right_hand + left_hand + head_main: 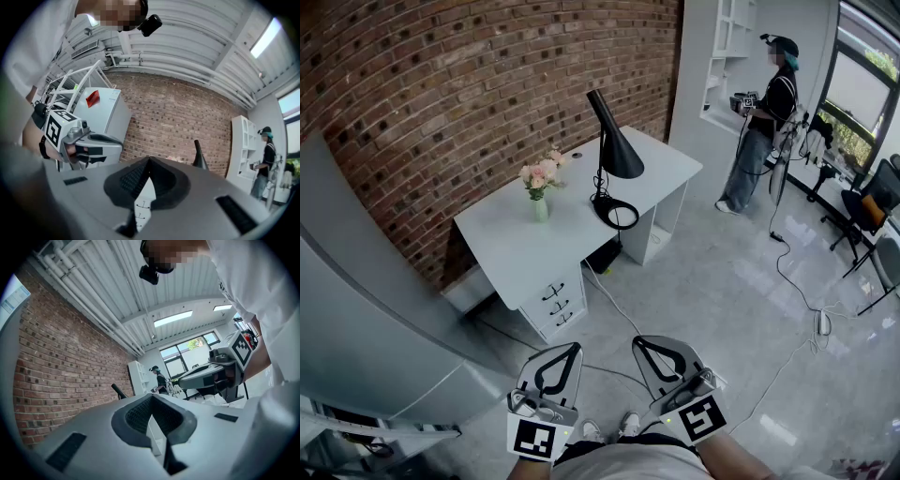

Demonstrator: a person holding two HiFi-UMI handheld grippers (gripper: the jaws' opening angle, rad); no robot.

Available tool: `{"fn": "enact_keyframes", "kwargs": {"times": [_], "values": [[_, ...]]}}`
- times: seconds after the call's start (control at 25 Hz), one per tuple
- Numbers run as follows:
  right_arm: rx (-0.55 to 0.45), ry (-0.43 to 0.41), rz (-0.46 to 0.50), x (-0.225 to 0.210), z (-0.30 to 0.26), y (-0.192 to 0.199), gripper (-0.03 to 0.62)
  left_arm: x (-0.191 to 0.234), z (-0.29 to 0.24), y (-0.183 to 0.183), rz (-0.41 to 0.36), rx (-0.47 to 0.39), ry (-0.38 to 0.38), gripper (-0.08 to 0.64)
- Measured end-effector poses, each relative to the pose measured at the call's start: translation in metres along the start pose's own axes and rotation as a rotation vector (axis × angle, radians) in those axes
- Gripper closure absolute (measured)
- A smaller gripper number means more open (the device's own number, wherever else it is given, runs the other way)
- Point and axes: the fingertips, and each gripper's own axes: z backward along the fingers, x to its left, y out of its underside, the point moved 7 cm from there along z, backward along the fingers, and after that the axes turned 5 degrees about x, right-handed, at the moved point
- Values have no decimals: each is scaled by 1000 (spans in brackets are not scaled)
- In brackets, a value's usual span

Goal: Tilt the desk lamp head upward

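The left gripper (567,354) and the right gripper (649,345) are both closed on nothing. They are held side by side, low before the person's body, well apart from the desk lamp (614,155). This black lamp stands on the white surface (511,246), its head facing down.

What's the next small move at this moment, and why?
Probably step toward the desk and raise one gripper toward the lamp head. The left gripper and right gripper hang shut and empty by the person's body, well short of the desk, and the lamp head points down.
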Motion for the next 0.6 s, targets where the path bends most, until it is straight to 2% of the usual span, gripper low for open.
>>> {"fn": "enact_keyframes", "kwargs": {"times": [0.6], "values": [[-8,3,-37,-10,11,5,574,-10,-10,-3,11,-7,-3,552]]}}
